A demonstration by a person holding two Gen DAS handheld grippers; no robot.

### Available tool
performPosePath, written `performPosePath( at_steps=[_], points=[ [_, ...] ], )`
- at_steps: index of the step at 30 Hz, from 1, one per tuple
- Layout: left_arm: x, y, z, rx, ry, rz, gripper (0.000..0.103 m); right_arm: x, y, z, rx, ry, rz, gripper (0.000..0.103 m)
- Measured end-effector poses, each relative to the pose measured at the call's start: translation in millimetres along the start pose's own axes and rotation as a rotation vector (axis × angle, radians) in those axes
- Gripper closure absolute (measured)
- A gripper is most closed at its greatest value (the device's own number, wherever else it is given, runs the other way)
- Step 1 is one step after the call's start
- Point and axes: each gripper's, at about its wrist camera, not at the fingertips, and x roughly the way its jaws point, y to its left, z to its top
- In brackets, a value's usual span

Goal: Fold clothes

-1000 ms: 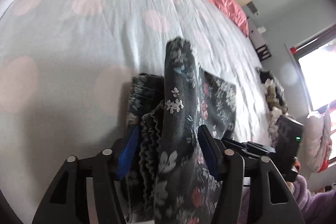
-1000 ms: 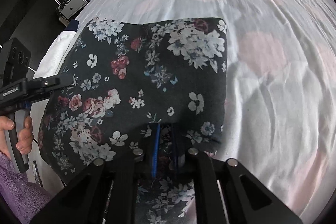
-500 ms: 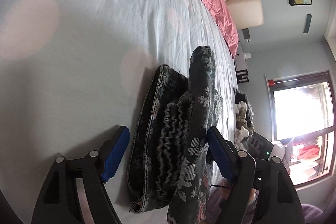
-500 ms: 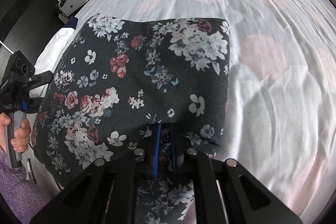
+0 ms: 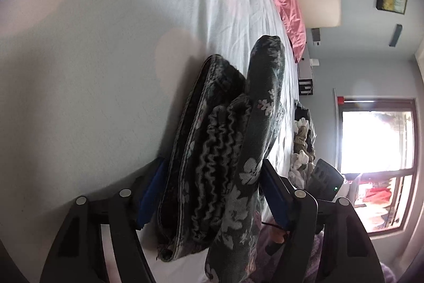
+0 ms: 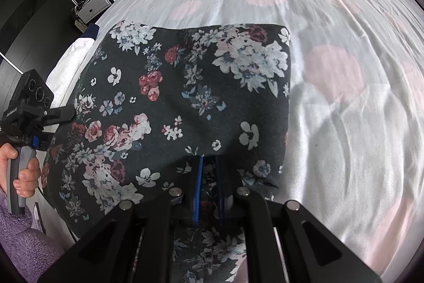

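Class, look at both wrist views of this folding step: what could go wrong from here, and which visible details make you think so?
1. The left claw straddles a thick bundle of the floral garment; its pads sit wide, so layers may slip out.
2. The right claw pinches only the near edge, so pulling could skew the flat fold.
3. The garment's left side lies at the edge of the bed and may slide off.

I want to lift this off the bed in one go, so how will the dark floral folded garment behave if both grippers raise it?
The dark floral folded garment is probably floppy: its layers bunch and ripple between the left gripper's fingers. It likely sags between grips, since the right gripper pinches only one edge. It seems light, resting on the white spotted bedsheet without denting it.
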Motion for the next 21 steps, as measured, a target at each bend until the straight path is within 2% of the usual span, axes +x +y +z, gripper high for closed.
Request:
performPosePath(
  at_steps=[5, 12, 13, 19, 21],
  points=[
    [5.4, -6.6, -3.9, 0.009, 0.023, 0.045, 0.035, -4.4, -10.7, -2.6, 0.006, -0.005, 0.012, 0.093],
    [22.3, -15.1, 10.5, 0.023, 0.014, 0.01, 0.036, -6.4, -15.2, -3.6, 0.005, -0.017, 0.018, 0.092],
    [27.4, -20.3, 14.9, 0.032, 0.007, 0.021, 0.042, -6.7, -16.2, -3.8, 0.005, -0.02, 0.018, 0.092],
    [52.8, -43.6, 24.7, 0.106, -0.002, 0.148, 0.053, -9.3, -23.1, -3.6, 0.006, -0.016, 0.021, 0.091],
    [52.9, -42.2, 23.2, 0.118, -0.002, 0.156, 0.055, -11.1, -25.7, -2.9, 0.007, -0.012, 0.026, 0.091]
  ],
)
